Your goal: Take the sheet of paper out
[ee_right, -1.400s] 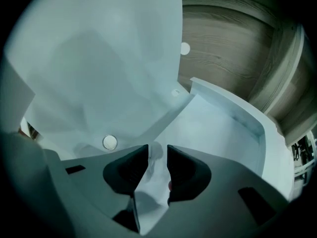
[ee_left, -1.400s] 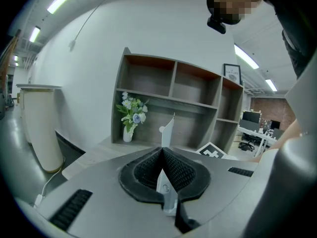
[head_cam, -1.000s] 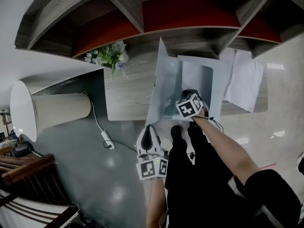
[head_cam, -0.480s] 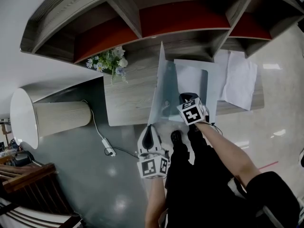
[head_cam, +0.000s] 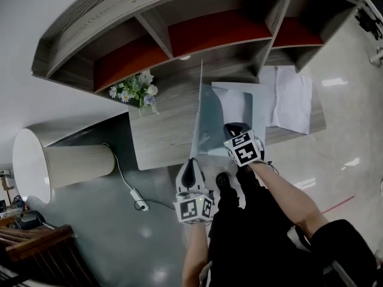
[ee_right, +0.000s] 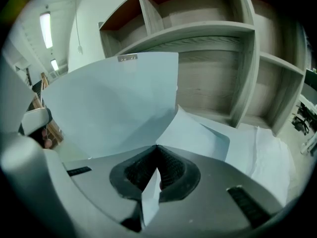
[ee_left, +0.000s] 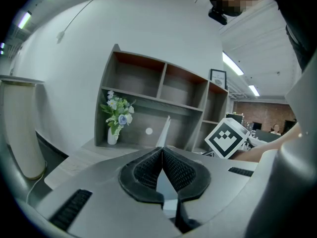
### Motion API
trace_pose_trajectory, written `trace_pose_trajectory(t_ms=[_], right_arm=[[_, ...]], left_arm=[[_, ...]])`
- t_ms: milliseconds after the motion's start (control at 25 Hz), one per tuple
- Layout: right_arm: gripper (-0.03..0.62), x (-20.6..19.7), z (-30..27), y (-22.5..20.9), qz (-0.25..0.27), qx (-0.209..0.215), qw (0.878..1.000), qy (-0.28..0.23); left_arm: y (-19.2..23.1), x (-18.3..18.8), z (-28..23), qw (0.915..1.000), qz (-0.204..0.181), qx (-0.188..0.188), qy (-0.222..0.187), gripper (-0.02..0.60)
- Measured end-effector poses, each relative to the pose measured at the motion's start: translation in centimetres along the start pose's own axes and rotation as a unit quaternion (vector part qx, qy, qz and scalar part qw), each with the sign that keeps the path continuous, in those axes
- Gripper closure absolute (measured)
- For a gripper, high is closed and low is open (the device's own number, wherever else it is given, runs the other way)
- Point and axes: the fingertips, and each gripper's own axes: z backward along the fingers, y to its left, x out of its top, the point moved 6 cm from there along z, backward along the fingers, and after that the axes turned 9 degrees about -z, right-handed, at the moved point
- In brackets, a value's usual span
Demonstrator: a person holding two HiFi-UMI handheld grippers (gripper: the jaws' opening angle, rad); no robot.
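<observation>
While your left gripper point(head_cam: 192, 163) keeps its jaws closed on the lower edge of the folder cover point(head_cam: 206, 115), that cover stands upright off the worktop point(head_cam: 161, 130). Your right gripper point(head_cam: 232, 129) shows jaws pinched tight on the sheet point(ee_right: 198, 133) — it lies inside the open folder, near edge raised — beside loose papers point(head_cam: 290, 97).

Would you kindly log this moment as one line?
left gripper shut on folder cover | right gripper shut on sheet of paper

Black clothing point(head_cam: 239, 250), dark sleeve point(head_cam: 342, 247); grey shells point(ee_left: 99, 185), black ribbed fingers point(ee_left: 181, 170) (black-white marker cubes point(head_cam: 192, 210))
</observation>
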Motion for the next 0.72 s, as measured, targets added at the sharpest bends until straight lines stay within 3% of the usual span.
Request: trace_pose_trajectory(t_ms=[560, 720], right_arm=[[0.582, 1.4, 6.5, -1.0, -0.04, -0.033, 0.996, -0.077], [0.582, 2.1, 9.0, -1.2, -0.031, -0.036, 0.993, -0.111]], left_arm=[[-0.9, -0.2, 0.1, 0.9972, 0.006, -0.074, -0.005, 0.569], [-0.9, -0.3, -0.1, 0.9957, 0.003, -0.092, -0.009, 0.569]])
